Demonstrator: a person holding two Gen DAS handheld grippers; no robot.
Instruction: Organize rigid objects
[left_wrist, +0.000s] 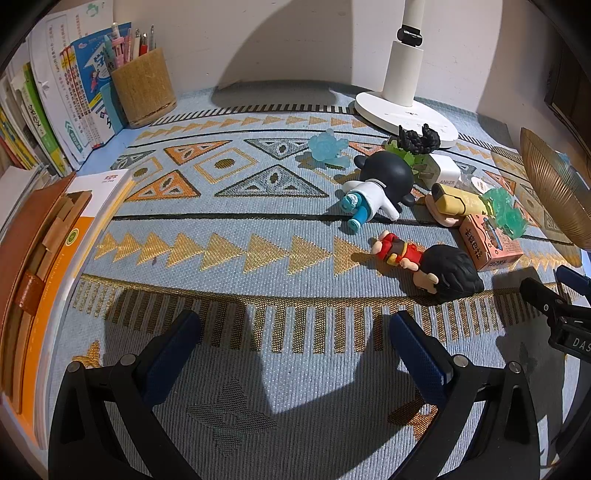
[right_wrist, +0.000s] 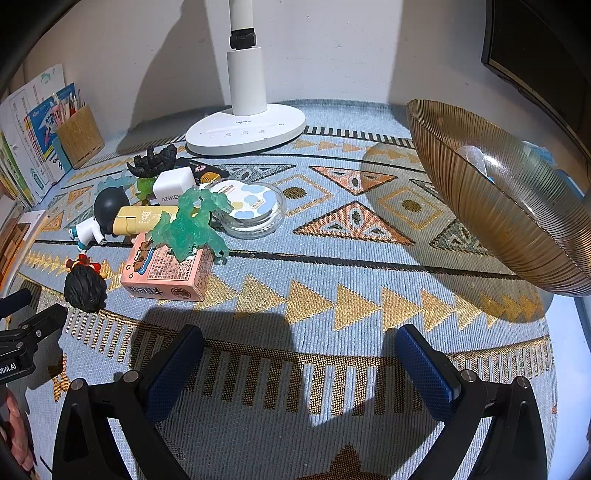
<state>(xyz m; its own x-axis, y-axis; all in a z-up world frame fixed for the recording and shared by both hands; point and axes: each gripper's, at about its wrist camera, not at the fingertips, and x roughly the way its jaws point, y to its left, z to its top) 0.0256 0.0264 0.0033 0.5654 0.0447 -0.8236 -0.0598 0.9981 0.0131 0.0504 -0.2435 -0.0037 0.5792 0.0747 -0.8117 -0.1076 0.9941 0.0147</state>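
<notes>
A heap of small toys lies on the patterned cloth. A black-headed figure in white (left_wrist: 380, 188) (right_wrist: 101, 218) lies on its side. A black-haired doll in red (left_wrist: 424, 264) (right_wrist: 84, 282) lies nearest my left gripper (left_wrist: 295, 336), which is open and empty. A pink box (right_wrist: 168, 273) (left_wrist: 489, 242) carries a green translucent figure (right_wrist: 190, 225) (left_wrist: 504, 212). Behind are a white Anker charger (right_wrist: 173, 186) (left_wrist: 445, 171), a yellow case (right_wrist: 142, 219) (left_wrist: 456, 201), a black dinosaur (right_wrist: 153, 160) (left_wrist: 419, 138) and a blue translucent figure (left_wrist: 327, 146). My right gripper (right_wrist: 299, 358) is open, empty.
A ribbed amber glass bowl (right_wrist: 491, 206) (left_wrist: 554, 192) stands at the right. A clear round dish with a blue-spotted lid (right_wrist: 255, 208) sits mid-table. The white lamp base (right_wrist: 247, 127) (left_wrist: 406, 107) is at the back. Books (left_wrist: 55, 107) and a pen cup (left_wrist: 144, 85) fill the left.
</notes>
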